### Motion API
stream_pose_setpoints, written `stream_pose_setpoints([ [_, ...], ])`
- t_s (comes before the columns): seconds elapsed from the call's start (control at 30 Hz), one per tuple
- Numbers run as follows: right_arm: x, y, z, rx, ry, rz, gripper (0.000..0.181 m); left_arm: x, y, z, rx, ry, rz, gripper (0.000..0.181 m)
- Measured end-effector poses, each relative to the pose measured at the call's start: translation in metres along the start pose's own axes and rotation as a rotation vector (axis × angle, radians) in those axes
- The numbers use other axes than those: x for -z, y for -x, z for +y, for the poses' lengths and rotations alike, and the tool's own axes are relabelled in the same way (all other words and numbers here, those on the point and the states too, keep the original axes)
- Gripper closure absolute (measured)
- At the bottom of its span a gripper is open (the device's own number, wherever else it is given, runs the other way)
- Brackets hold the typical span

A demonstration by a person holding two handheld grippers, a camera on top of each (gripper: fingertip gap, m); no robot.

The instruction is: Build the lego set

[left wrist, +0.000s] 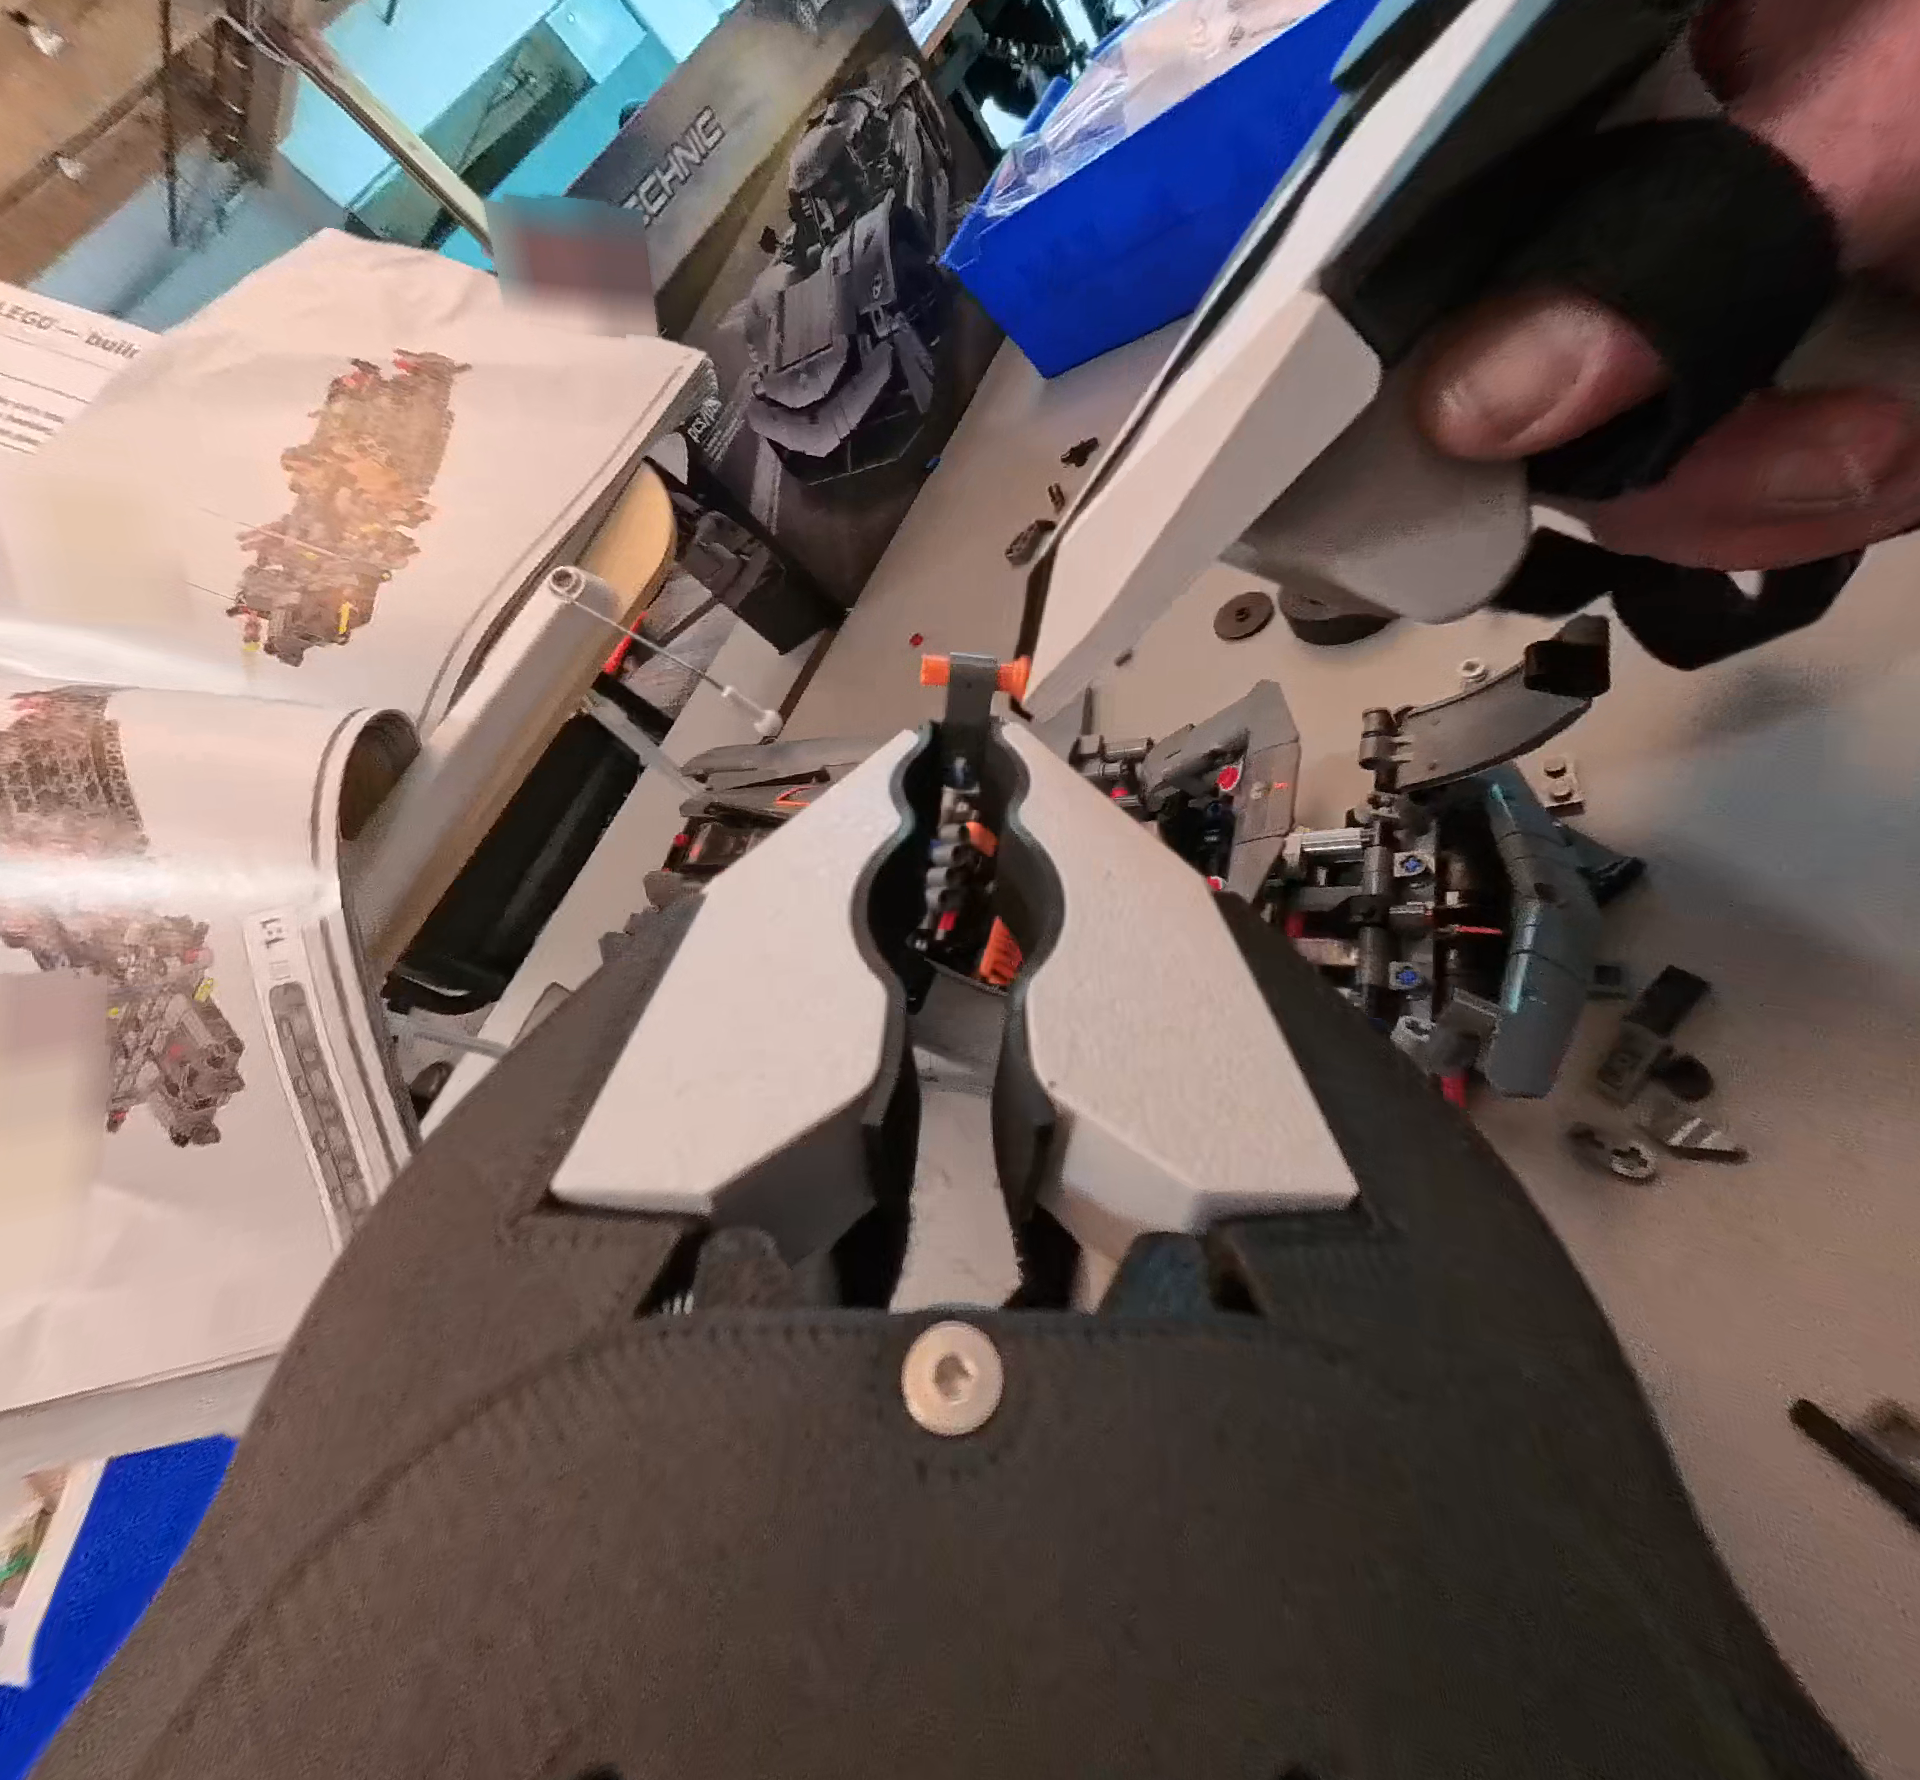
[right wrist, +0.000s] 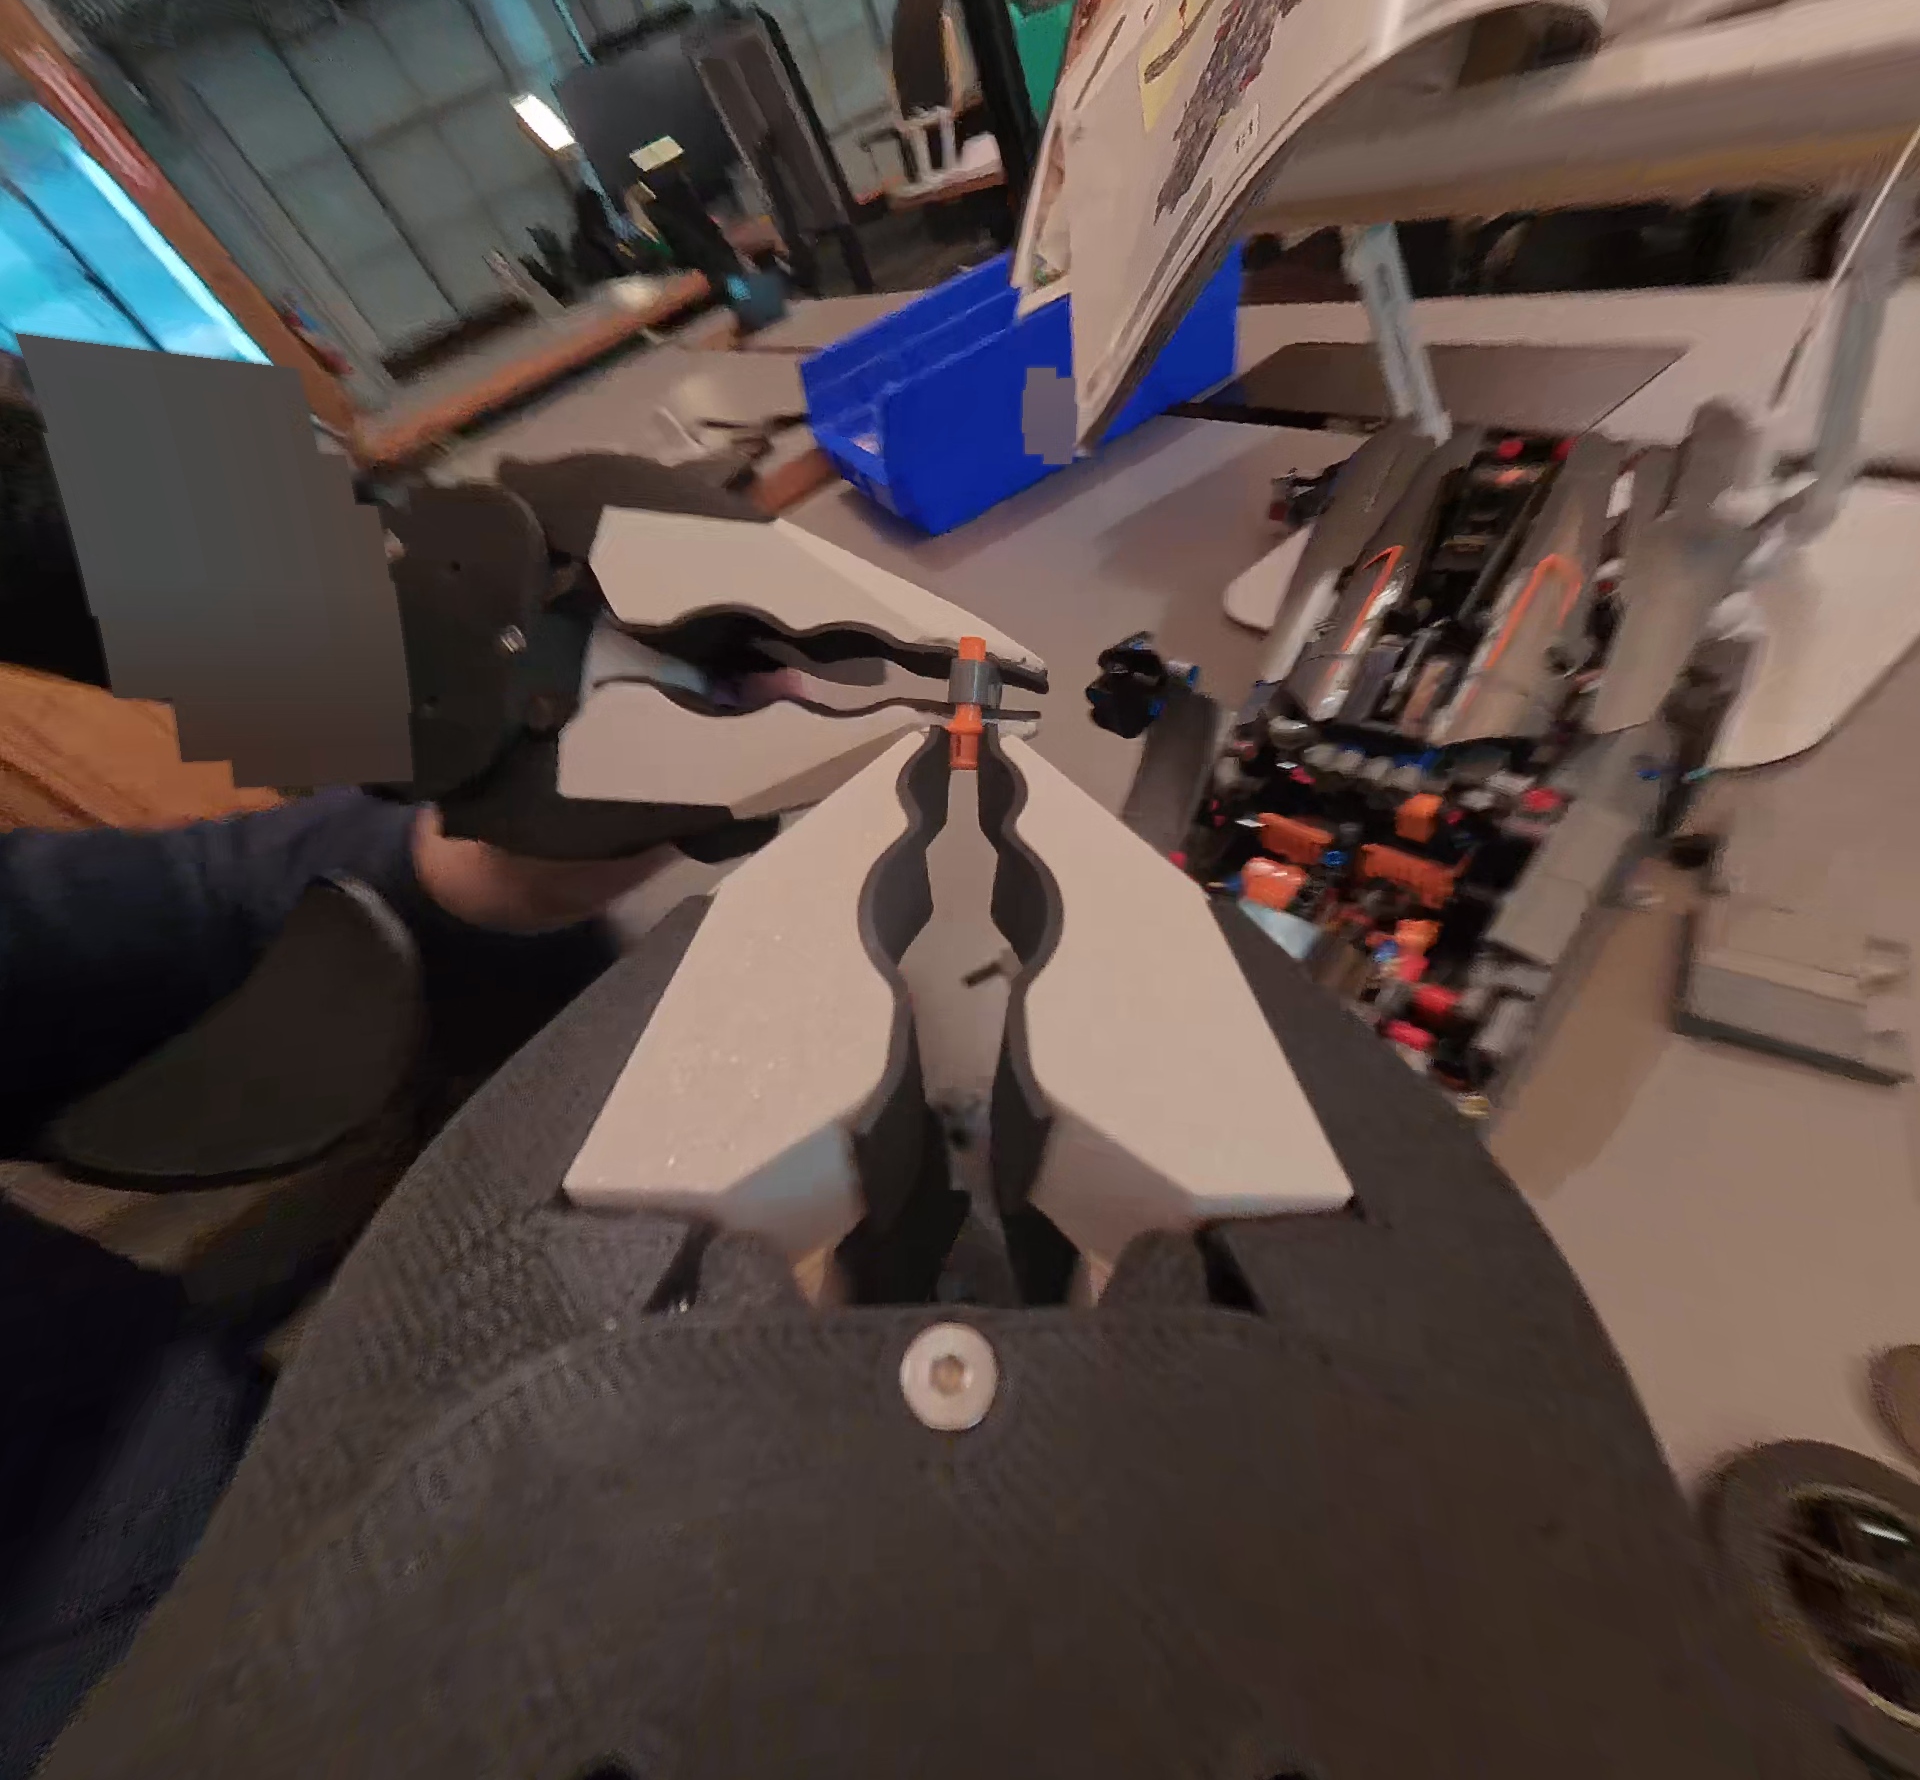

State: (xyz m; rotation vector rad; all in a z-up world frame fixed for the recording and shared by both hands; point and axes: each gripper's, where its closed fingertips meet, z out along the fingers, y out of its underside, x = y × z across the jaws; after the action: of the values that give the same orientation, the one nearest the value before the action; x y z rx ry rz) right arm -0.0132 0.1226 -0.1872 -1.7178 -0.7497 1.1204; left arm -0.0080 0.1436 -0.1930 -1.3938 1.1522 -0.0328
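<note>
At the centre of the left wrist view, my left gripper (left wrist: 971,728) pinches a small grey connector (left wrist: 970,691) at its very tips, jaws clenched on it, the piece's orange pin (left wrist: 937,670) sticking out to either side above the fingertips. In the right wrist view the same connector (right wrist: 974,686) sits just above centre, where the left gripper enters from the left of the frame. My right gripper (right wrist: 966,754) meets it from below: its tips close around the lower orange end (right wrist: 964,743), though I cannot tell whether they truly grip it or only touch.

The two tools cross at right angles over the grey table (left wrist: 1714,1315). The right gripper's white finger (left wrist: 1195,442) slants in from the upper right of the left view, a gloved hand (left wrist: 1662,359) behind it.

Room is tight. The half-built model (right wrist: 1455,743) fills the right of the right view, near the tips; loose dark pieces (left wrist: 1652,1096) litter the table at right in the left view. An open instruction booklet (left wrist: 312,587) crowds the left side, a dark product box (left wrist: 831,296) stands at upper centre, and a blue bin (right wrist: 935,421) sits beyond.

The booklet and box carry printed pictures and lettering; I leave the wording aside.
</note>
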Motion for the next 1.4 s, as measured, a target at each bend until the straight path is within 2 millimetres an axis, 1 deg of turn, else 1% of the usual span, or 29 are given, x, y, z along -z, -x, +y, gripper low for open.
stream_pose_setpoints([
  [0.07,0.000,-0.001,-0.001,0.136,0.022,0.084,0.177,0.000,0.000,0.000,0.061,0.000,0.027,0.177],
  [0.1,0.000,0.000,-0.002,0.175,0.025,0.110,0.177,0.001,0.001,-0.001,0.090,-0.018,0.042,0.176],
  [0.17,-0.001,-0.001,-0.001,0.228,0.031,0.148,0.177,0.000,0.001,0.000,0.074,-0.007,0.030,0.177],
  [0.23,0.000,0.002,-0.003,0.153,0.003,0.105,0.177,0.002,0.001,-0.002,0.111,-0.025,0.054,0.177],
  [0.3,-0.001,0.001,-0.002,0.050,-0.017,0.052,0.177,0.001,0.001,0.000,0.086,-0.012,0.036,0.176],
  [0.37,0.001,0.003,-0.001,-0.052,-0.043,-0.007,0.177,0.001,0.000,-0.001,0.107,-0.022,0.056,0.176],
  [0.43,0.002,0.003,0.000,-0.059,-0.045,-0.006,0.177,0.001,-0.001,-0.002,0.081,-0.018,0.045,0.177],
  [0.47,0.002,0.005,0.003,-0.045,-0.031,-0.006,0.177,0.001,0.001,-0.001,0.097,-0.021,0.043,0.177],
  [0.5,0.002,0.009,0.008,-0.025,-0.013,-0.005,0.177,0.002,0.020,0.007,0.125,0.013,-0.025,0.177],
  [0.53,0.001,0.012,0.013,-0.010,-0.007,0.004,0.177,0.006,0.038,0.013,0.166,0.008,-0.044,0.177],
  [0.57,0.001,0.013,0.011,0.003,-0.021,0.014,0.177,0.009,0.041,0.013,0.186,-0.006,-0.021,0.177],
  [0.6,0.003,0.011,0.005,0.024,-0.034,0.017,0.178,0.009,0.032,0.009,0.147,-0.010,-0.008,0.177],
  [0.63,0.005,0.008,0.000,0.042,-0.025,0.012,0.177,0.005,0.018,0.005,0.097,-0.009,0.013,0.177],
  [0.67,0.007,0.006,-0.001,0.059,0.003,0.008,0.177,0.001,0.005,0.002,0.051,-0.016,0.035,0.177],
  [0.7,0.009,0.004,0.000,0.078,0.025,0.012,0.177,-0.001,0.002,0.002,0.040,-0.014,0.045,0.177],
  [0.77,0.015,0.003,0.003,0.105,0.053,0.023,0.177,-0.001,0.008,0.007,0.107,-0.007,0.073,0.177],
  [0.8,0.019,0.002,0.006,0.115,0.078,0.021,0.177,-0.001,0.006,0.008,0.124,-0.003,0.114,0.177],
  [0.83,0.024,-0.001,0.010,0.120,0.111,0.026,0.177,0.000,0.003,0.006,0.121,-0.015,0.131,0.177],
  [0.9,0.039,-0.012,0.021,0.120,0.170,0.055,0.178,-0.002,-0.014,0.005,0.072,-0.005,0.187,0.176],
  [0.97,0.057,-0.026,0.035,0.110,0.244,0.086,0.178,-0.005,-0.020,0.008,0.036,0.012,0.178,0.177],
  [1.03,0.078,-0.041,0.046,0.096,0.301,0.127,0.178,-0.006,-0.021,0.009,0.053,0.006,0.192,0.177],
  [1.1,0.094,-0.049,0.071,0.055,0.432,0.119,0.177,-0.006,-0.020,0.009,0.108,-0.001,0.213,0.177],
  [1.17,0.106,-0.058,0.097,0.036,0.549,0.138,0.177,-0.007,-0.019,0.011,0.142,-0.006,0.234,0.177],
  [1.2,0.109,-0.058,0.109,0.025,0.604,0.129,0.177,-0.007,-0.020,0.012,0.149,-0.006,0.244,0.176],
  [1.23,0.112,-0.062,0.117,0.036,0.632,0.143,0.177,-0.007,-0.022,0.011,0.152,-0.012,0.255,0.177],
  [1.27,0.114,-0.064,0.124,0.046,0.653,0.156,0.177,-0.007,-0.022,0.011,0.150,-0.013,0.256,0.177],
  [1.33,0.116,-0.062,0.137,0.030,0.706,0.130,0.177,-0.008,-0.023,0.012,0.126,-0.008,0.246,0.177],
  [1.4,0.116,-0.064,0.145,0.015,0.740,0.136,0.177,-0.009,-0.026,0.012,0.089,-0.003,0.234,0.177],
])
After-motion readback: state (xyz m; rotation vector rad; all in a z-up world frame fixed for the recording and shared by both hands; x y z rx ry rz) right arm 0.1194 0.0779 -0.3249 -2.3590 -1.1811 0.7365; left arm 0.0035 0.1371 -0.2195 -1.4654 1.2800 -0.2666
